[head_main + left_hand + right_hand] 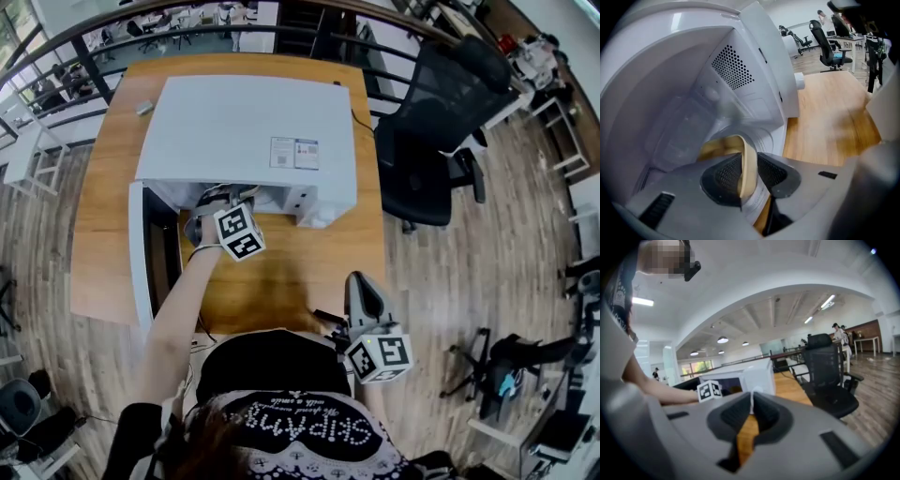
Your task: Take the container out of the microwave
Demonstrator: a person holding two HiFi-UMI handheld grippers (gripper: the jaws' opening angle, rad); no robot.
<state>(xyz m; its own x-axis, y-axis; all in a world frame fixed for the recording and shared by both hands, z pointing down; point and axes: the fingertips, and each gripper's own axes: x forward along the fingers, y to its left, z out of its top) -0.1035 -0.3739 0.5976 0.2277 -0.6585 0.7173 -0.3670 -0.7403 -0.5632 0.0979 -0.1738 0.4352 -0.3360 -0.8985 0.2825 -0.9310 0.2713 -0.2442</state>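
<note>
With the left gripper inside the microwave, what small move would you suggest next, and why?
Probably draw the left gripper back out past the open door: its pads seem to pinch the container rim inside the microwave.

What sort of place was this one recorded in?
Most likely an open-plan office, seemingly on an upper level: a black swivel chair stands beside the wooden table bearing the microwave, a railing runs behind it, and more desks and chairs show farther off.

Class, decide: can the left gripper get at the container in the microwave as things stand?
Probably yes: the door stands open and the left gripper is inside, jaws on the container's rim.
</note>
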